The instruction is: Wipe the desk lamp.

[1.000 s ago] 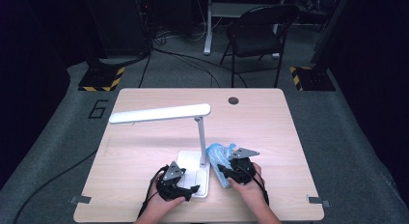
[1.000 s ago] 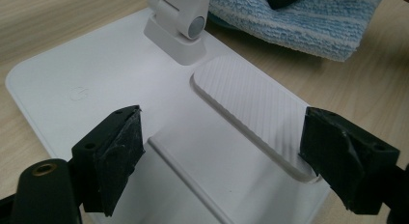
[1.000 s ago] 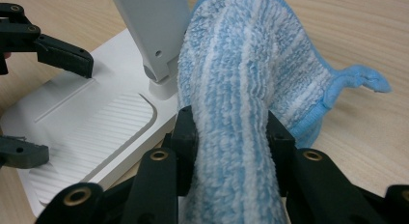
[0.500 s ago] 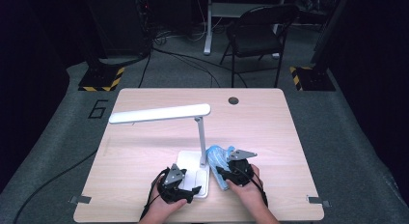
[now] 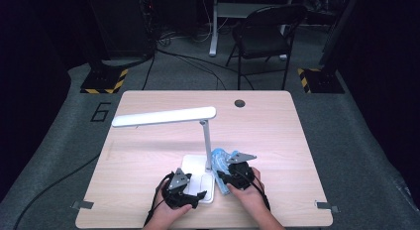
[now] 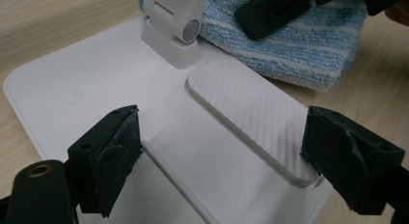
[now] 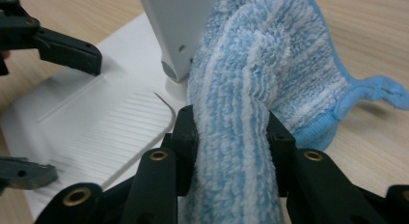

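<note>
A white desk lamp stands on the near middle of the wooden table, with its flat base, upright stem and long head reaching left. My right gripper is shut on a fold of blue-and-white striped cloth, which lies against the foot of the stem. In the high view that gripper sits just right of the base. My left gripper is open, its pads wide apart over the near end of the base beside a ribbed panel.
A round cable hole is near the table's far edge. Behind the table stand a black chair and two floor stands with yellow-black stripes. A number 6 is marked on the grey floor at left.
</note>
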The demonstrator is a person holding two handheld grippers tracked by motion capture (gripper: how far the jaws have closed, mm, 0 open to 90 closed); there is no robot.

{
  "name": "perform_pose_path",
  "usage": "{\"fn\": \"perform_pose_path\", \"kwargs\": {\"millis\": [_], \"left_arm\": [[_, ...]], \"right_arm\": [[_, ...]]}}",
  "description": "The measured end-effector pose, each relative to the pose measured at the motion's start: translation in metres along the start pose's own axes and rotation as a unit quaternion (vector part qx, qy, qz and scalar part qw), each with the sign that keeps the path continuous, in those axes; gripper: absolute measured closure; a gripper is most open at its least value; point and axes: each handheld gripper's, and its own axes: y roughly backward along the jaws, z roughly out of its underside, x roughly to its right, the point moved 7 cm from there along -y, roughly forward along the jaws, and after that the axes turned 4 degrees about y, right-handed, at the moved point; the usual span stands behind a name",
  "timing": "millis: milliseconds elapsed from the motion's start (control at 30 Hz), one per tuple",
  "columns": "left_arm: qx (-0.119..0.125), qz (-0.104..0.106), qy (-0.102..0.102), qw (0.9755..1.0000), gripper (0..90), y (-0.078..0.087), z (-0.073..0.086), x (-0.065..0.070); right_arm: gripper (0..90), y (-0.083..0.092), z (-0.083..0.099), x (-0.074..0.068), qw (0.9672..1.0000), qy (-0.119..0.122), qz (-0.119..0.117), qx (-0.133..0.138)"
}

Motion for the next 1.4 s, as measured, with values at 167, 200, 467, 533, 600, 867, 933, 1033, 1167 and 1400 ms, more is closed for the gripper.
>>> {"fn": "perform_pose_path", "kwargs": {"millis": [167, 200, 467, 533, 600, 867, 933, 1033, 1167, 1400], "left_arm": [[0.000, 0.000, -0.001, 1.0000, 13.9, 0.000, 0.000, 0.000], [0.000, 0.000, -0.001, 1.0000, 13.9, 0.000, 0.000, 0.000], [0.000, 0.000, -0.001, 1.0000, 14.0, 0.000, 0.000, 0.000], [0.000, 0.001, -0.002, 1.0000, 13.9, 0.000, 0.000, 0.000], [0.000, 0.001, -0.002, 1.0000, 14.0, 0.000, 0.000, 0.000], [0.000, 0.002, -0.002, 1.0000, 13.9, 0.000, 0.000, -0.001], [-0.001, 0.002, -0.003, 1.0000, 13.9, 0.000, 0.000, -0.001], [-0.001, 0.002, -0.003, 1.0000, 13.9, 0.000, 0.000, -0.001], [0.001, 0.001, -0.003, 1.0000, 13.9, 0.000, 0.000, 0.000], [0.003, 0.001, -0.004, 1.0000, 13.9, 0.000, 0.000, -0.001]], "right_arm": [[66.8, 0.005, -0.010, -0.012, 0.9998, 0.001, -0.017, 0.008], [66.9, 0.004, -0.011, -0.012, 0.9998, 0.009, -0.015, 0.010], [67.6, 0.001, -0.015, -0.009, 0.9994, 0.015, -0.031, -0.007], [67.5, 0.000, -0.016, -0.009, 0.9991, 0.024, -0.034, -0.004], [67.4, -0.001, -0.017, -0.008, 0.9986, 0.038, -0.037, 0.003], [67.3, 0.001, -0.015, -0.005, 0.9955, 0.066, -0.067, 0.011], [67.1, 0.001, -0.015, -0.005, 0.9951, 0.070, -0.068, 0.015], [67.2, 0.004, -0.016, -0.007, 0.9937, 0.082, -0.076, 0.013], [67.4, 0.008, -0.018, -0.010, 0.9922, 0.093, -0.081, 0.013], [67.7, 0.006, -0.021, -0.009, 0.9881, 0.118, -0.099, 0.006]]}}
